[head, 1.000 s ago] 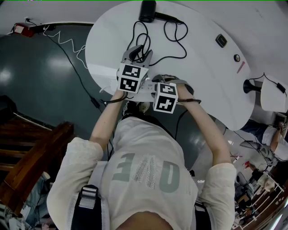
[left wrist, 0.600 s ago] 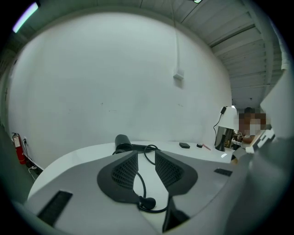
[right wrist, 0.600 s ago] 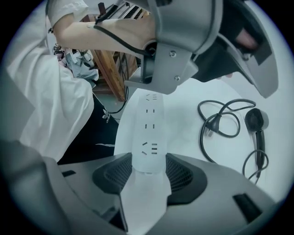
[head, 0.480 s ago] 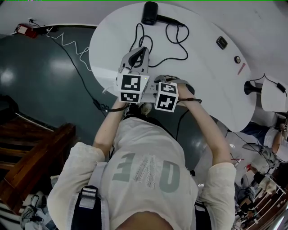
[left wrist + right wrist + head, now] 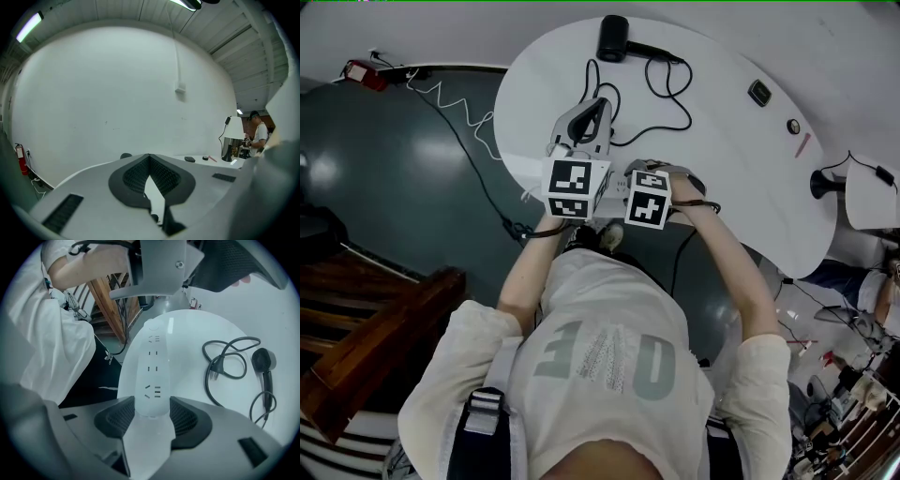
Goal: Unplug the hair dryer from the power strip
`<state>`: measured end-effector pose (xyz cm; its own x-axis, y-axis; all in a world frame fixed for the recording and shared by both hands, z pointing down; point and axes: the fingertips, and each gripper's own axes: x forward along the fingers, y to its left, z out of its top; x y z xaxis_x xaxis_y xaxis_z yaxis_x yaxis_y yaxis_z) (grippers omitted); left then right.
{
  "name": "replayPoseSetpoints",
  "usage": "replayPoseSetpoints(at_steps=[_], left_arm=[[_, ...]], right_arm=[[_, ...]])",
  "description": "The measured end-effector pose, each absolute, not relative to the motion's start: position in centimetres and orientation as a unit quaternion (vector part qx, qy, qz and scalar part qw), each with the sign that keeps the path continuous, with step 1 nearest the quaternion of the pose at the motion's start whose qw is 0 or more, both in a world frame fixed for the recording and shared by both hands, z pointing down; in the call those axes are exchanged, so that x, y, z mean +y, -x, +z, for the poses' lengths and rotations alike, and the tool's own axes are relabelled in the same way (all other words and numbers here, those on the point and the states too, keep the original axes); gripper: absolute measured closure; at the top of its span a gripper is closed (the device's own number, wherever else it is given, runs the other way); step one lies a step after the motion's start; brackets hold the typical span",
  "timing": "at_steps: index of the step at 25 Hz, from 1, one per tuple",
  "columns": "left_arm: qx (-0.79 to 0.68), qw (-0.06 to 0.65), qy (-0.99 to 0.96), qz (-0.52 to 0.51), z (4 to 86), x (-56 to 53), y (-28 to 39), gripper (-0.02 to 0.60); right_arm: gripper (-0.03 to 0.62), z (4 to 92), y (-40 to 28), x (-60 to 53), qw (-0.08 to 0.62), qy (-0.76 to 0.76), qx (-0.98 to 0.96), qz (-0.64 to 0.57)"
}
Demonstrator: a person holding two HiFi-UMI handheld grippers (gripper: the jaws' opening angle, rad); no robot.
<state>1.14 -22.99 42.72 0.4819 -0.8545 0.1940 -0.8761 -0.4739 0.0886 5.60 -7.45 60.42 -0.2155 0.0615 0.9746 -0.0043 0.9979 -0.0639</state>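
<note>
Lying unplugged at two o'clock, the dryer plug (image 5: pixel 214 369) is seen from the right tool (image 5: pixel 152 416) clamping the power strip (image 5: pixel 152 366); left tool (image 5: pixel 149 164) closed, empty.

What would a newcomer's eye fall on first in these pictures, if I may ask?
The right gripper clamps the white power strip at the near edge of the round white table. The hair dryer lies at the far side, its plug loose on the tabletop. The left gripper, shut and empty, points at a white wall.

Smooth plastic power strip (image 5: pixel 152 369), slightly glossy table (image 5: pixel 187 336)
</note>
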Motion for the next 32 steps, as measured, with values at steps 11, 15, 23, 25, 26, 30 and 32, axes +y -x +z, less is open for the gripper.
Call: replayPoseSetpoints(at_steps=[11,15,23,25,26,30,32], left_arm=[[-0.510,0.063,-0.856,0.056,39.4,-23.4,-0.7,0.577],[-0.514,0.056,-0.854,0.048,37.5,-23.6,-0.8,0.577],[-0.472,0.018,-0.881,0.037,31.3,-23.1,-4.4,0.577],[-0.453,0.015,-0.891,0.030,29.9,-22.6,-5.7,0.577],[-0.448,0.014,-0.894,0.023,29.2,-22.2,-6.2,0.577],[-0.422,-0.001,-0.907,-0.002,26.0,-20.2,-8.1,0.577],[-0.409,-0.016,-0.912,-0.011,24.5,-19.2,-9.0,0.577]], right_arm=[[0.359,56.1,-5.3,-10.5,0.573,-0.043,-0.813,0.098],[0.359,49.2,-5.0,-15.7,0.467,-0.148,-0.864,0.113],[0.385,31.4,-7.7,-20.7,0.223,-0.378,-0.897,0.047],[0.448,28.3,-9.7,-20.6,0.172,-0.454,-0.874,0.032],[0.481,27.0,-11.0,-20.4,0.144,-0.496,-0.856,0.025],[0.589,22.8,-16.5,-18.1,0.051,-0.642,-0.765,-0.014],[0.590,21.7,-18.4,-16.4,0.018,-0.684,-0.729,-0.031]])
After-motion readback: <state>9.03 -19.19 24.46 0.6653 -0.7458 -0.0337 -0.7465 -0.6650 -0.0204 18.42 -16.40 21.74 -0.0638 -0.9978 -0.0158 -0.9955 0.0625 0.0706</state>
